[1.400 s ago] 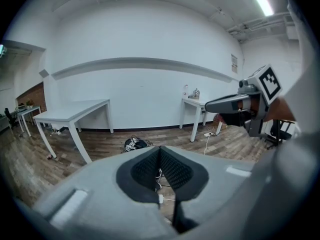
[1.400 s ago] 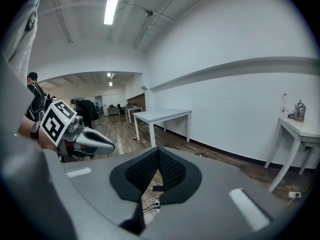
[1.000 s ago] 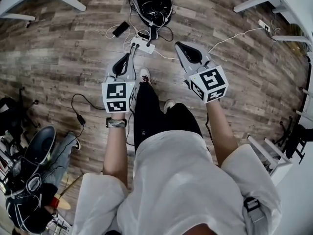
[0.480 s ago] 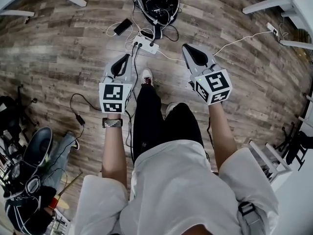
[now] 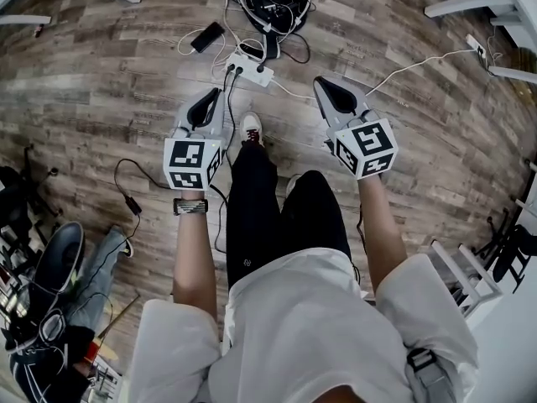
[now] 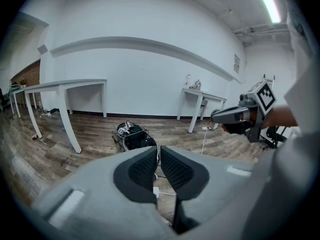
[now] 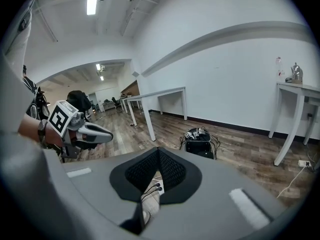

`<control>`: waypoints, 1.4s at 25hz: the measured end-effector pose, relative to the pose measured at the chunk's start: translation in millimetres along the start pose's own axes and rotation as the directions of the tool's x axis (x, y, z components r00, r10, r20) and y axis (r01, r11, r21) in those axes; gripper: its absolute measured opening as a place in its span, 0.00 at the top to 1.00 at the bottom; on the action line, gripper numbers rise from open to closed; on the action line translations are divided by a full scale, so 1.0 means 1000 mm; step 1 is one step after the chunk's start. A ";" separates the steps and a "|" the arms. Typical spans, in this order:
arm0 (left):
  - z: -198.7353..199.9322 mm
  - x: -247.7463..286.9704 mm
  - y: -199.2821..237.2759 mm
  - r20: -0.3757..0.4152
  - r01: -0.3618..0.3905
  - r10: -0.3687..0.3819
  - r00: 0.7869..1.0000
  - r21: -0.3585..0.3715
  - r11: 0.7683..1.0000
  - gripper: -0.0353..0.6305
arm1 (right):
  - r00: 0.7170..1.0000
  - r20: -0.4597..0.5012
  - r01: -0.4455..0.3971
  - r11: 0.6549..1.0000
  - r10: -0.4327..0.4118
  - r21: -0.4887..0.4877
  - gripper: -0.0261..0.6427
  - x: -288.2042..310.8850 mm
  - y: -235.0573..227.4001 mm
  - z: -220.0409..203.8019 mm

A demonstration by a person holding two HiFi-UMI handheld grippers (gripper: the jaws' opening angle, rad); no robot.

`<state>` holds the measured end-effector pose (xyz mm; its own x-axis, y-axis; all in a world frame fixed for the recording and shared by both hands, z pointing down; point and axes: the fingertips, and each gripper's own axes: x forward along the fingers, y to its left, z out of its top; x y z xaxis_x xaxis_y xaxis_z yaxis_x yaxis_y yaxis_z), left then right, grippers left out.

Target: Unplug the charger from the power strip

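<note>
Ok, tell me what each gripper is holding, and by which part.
Nothing is held. The left gripper and the right gripper are both shut with nothing between their jaws; the power strip lies untouched on the floor ahead.

White tee (image 5: 310, 326), black trousers (image 5: 252, 208), white sneaker (image 5: 249, 128), banded wristband (image 5: 190, 206). Left claw (image 5: 216, 93) and right claw (image 5: 320, 82) grey, black ribbed pads (image 5: 204, 112), black-white marker cubes (image 5: 191, 164).

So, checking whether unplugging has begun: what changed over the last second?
Little. The left gripper drifted slightly leftward in the head view; the power strip slid up-frame as the camera shifted. That gripper and the right gripper stay shut, empty, short of the strip; plugs remain in.
</note>
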<state>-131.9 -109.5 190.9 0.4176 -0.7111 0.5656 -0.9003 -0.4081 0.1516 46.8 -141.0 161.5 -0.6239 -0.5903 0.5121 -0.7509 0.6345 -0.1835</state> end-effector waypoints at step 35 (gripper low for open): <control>-0.194 0.143 0.034 -0.102 0.008 -0.007 0.995 0.014 1.000 0.85 | 0.996 -0.088 0.002 0.997 -0.009 -0.083 0.96 0.136 -0.033 -0.200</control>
<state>-126.6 -113.7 434.4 0.4089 -0.6464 0.6442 -0.8950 -0.4218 0.1448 30.5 -142.7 404.7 -0.5954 -0.5501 0.5855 -0.7315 0.6726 -0.1119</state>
